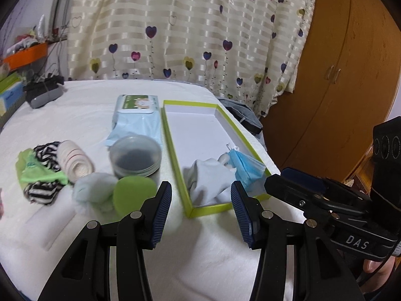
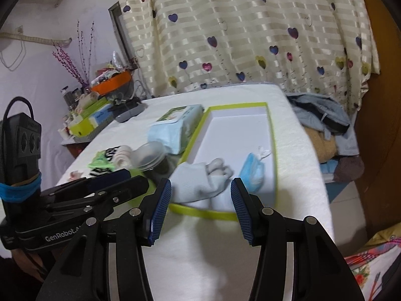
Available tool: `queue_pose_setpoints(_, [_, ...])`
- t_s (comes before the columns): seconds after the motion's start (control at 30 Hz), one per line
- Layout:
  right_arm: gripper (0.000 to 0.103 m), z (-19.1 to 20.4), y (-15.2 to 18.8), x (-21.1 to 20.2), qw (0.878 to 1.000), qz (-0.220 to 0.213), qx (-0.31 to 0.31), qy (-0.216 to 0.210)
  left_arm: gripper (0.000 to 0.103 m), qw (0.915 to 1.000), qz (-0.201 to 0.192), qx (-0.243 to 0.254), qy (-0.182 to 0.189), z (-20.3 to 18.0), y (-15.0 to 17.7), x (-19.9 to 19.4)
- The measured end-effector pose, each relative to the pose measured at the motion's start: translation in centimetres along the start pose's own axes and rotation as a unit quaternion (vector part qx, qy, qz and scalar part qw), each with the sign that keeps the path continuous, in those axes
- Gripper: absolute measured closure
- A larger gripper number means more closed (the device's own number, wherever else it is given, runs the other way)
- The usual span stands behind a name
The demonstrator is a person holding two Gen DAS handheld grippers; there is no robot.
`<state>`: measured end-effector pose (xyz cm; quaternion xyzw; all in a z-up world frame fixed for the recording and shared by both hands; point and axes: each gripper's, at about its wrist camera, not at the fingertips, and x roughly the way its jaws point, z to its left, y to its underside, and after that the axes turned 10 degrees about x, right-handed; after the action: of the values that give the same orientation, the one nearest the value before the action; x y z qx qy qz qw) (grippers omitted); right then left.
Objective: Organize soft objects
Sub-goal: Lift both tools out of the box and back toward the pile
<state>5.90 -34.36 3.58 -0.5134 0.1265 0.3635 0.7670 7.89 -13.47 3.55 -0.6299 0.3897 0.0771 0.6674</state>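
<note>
Ribbed blue pads on left hand-held gripper (image 1: 201, 202) and right hand-held gripper (image 2: 201, 199), both spread wide, empty, above white fleecy worktop (image 1: 200, 245). Beyond: lime-edged white cardboard box (image 1: 175, 148), long axis running away. Inside, near end: limp pale-blue sock (image 1: 209, 178), cuff leftward in right view; pleated blue face mask (image 1: 246, 166) beside it. Left of box: clear plastic jar (image 1: 135, 159), rolled striped socks (image 1: 46, 169), wipes pack (image 1: 136, 115).

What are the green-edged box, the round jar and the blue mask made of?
Green-edged box: looks like matte cardboard, with thin folded walls and a flat white inside. Round jar: likely clear plastic, translucent with a threaded neck and dark contents; glass can't be ruled out. Blue mask: apparently pleated non-woven fabric with white ear loops.
</note>
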Motion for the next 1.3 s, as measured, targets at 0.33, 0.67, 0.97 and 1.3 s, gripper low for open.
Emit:
queue_pose_setpoints(0.33, [0.052, 2.7, 1.1, -0.2, 0.999, 0.0, -0.032, -0.009, 0.055, 0.9997, -0.013, -0.014, -0.014, 1.3, 1.7, -2.3])
queue_pose_setpoints(0.67, [0.052, 4.4, 2.6, 0.3, 0.998, 0.021, -0.043, -0.031, 0.055, 0.9992, -0.006, -0.03, -0.028, 2.8, 3.8, -3.8])
queue_pose_setpoints(0.97, [0.052, 6.3, 3.2, 1.0, 0.996, 0.034, -0.062, -0.049, 0.055, 0.9976, -0.002, -0.053, -0.045, 5.0, 5.0, -4.6])
queue_pose_setpoints(1.3, [0.052, 8.6, 2.9, 2.2, 0.994, 0.041, -0.086, -0.062, 0.055, 0.9941, -0.01, -0.08, -0.073, 8.0, 5.5, -5.9])
